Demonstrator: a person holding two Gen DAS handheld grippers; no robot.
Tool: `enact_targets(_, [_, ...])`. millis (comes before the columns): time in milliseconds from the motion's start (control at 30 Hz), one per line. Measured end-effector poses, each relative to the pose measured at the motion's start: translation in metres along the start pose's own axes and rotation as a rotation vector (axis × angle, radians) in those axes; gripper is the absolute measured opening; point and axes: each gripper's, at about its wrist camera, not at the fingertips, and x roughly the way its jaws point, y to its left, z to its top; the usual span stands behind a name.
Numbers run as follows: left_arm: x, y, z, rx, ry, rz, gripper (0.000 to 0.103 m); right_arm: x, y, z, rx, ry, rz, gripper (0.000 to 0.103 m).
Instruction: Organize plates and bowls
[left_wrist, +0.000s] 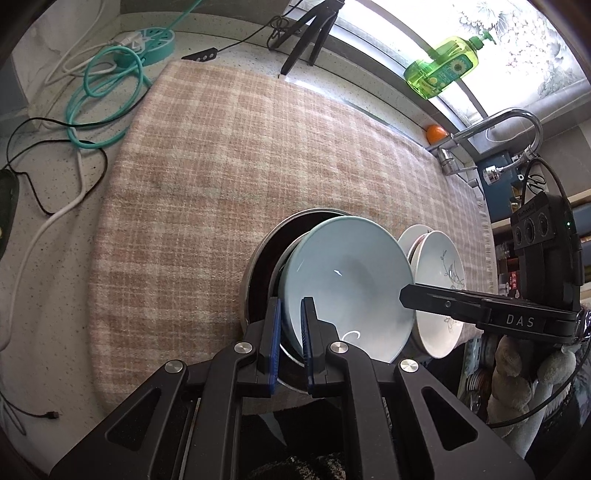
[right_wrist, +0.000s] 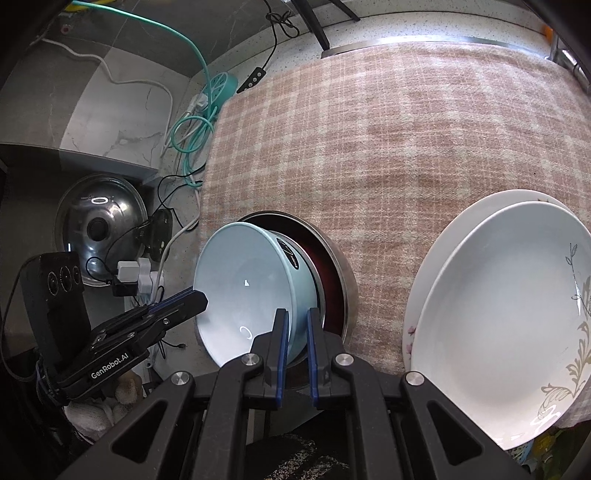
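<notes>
Glossy pale-blue bowl rim clenched by both jaws, round steel pan beneath, woven plaid cloth

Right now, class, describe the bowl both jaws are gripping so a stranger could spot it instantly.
Find the pink checked cloth covering the counter. At its near edge a steel pot holds a pale blue bowl, pinched at opposite rims. The white plates beside it are flatter and flower-patterned; only this bowl is blue.
</notes>
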Motion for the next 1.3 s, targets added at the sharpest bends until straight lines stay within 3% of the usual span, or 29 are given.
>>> enact_targets(533, [0.004,0.004,0.000,0.012,0.018,-0.007,0.009,0.004,0.005,-0.002,-0.038,-0.002,-0.024,0.011])
enact_targets(700, [-0.004,0.008,0.000,0.018,-0.010,0.014,0.009,-0.004,0.010,-0.004,-0.066,-0.030,-0.036,0.011])
enact_targets(1033, [-0.030,0.017,0.010,0.014,-0.130,0.041,0.009,-0.032,0.019,-0.014,-0.152,-0.180,-0.085,0.011])
enact_targets(1233, [-0.034,0.016,0.017,-0.014,-0.213,0.023,0.009,-0.049,0.016,-0.027,-0.173,-0.354,-0.161,0.011])
enact_targets(1300, [-0.032,0.018,0.018,-0.042,-0.227,-0.002,0.009,-0.054,0.011,-0.031,-0.149,-0.398,-0.136,0.011])
